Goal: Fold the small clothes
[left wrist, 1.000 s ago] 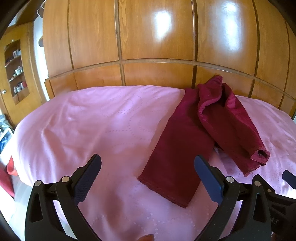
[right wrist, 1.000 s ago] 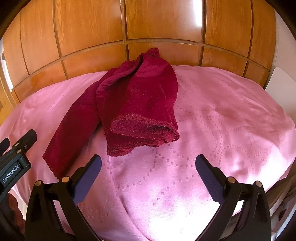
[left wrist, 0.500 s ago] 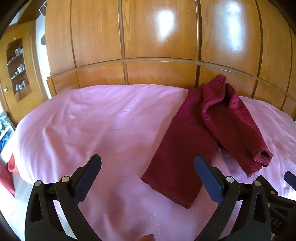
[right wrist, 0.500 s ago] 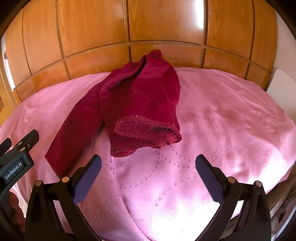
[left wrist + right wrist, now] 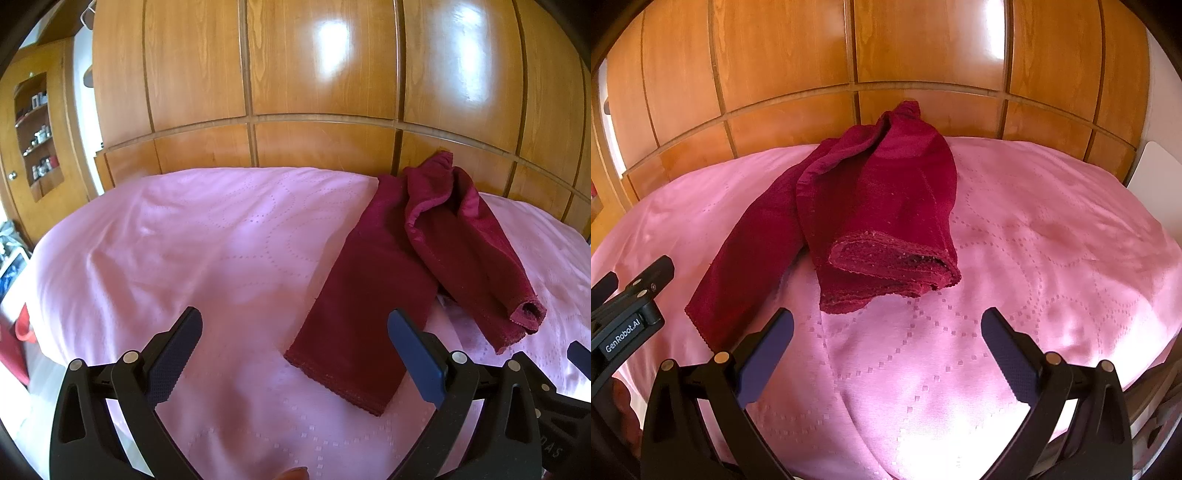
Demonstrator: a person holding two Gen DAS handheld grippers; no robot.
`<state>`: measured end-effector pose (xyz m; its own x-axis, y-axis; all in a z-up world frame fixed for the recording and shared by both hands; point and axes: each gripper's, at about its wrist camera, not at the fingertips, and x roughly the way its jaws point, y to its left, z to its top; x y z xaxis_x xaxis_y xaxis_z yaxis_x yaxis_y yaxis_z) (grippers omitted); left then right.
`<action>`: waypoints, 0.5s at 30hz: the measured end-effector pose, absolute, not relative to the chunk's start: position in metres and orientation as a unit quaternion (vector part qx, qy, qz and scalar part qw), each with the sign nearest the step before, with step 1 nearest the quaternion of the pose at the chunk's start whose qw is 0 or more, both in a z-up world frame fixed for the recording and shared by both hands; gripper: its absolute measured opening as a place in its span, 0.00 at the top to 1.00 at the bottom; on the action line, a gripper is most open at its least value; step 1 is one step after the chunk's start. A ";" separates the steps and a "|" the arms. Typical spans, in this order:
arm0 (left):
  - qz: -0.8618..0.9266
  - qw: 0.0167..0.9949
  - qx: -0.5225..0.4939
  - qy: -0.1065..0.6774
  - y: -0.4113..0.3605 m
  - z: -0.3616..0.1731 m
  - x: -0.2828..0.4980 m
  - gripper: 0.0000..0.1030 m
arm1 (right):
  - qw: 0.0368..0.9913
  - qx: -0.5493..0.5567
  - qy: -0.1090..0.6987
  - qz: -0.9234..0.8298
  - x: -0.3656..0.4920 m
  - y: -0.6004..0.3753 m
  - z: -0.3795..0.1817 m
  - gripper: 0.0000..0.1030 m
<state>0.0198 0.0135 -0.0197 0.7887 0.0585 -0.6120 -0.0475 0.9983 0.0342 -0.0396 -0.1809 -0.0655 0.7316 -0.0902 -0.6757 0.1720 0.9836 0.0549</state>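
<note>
Folding barely begun, by the look of it: dark red velvety trousers [image 5: 373, 295] sprawled on the pink quilted bedspread [image 5: 221, 258], one leg flat, the other bunched and rolled over it. Ahead and right of the left claw [image 5: 295, 354], jaws wide apart, empty. Ahead and slightly left of the right claw [image 5: 886, 354], likewise spread, gripping nothing. Readable on the left tool's body: "GenRobot.AI".
</note>
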 end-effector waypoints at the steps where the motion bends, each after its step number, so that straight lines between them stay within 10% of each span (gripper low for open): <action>1: 0.028 0.946 0.009 0.323 0.014 -0.020 0.019 0.03 | 0.929 0.056 0.359 -0.070 -0.039 -0.181 -0.066 0.02; 15: -0.021 0.933 -0.026 0.358 0.030 -0.030 0.032 0.03 | 0.930 0.066 0.360 -0.041 -0.036 -0.180 -0.067 0.02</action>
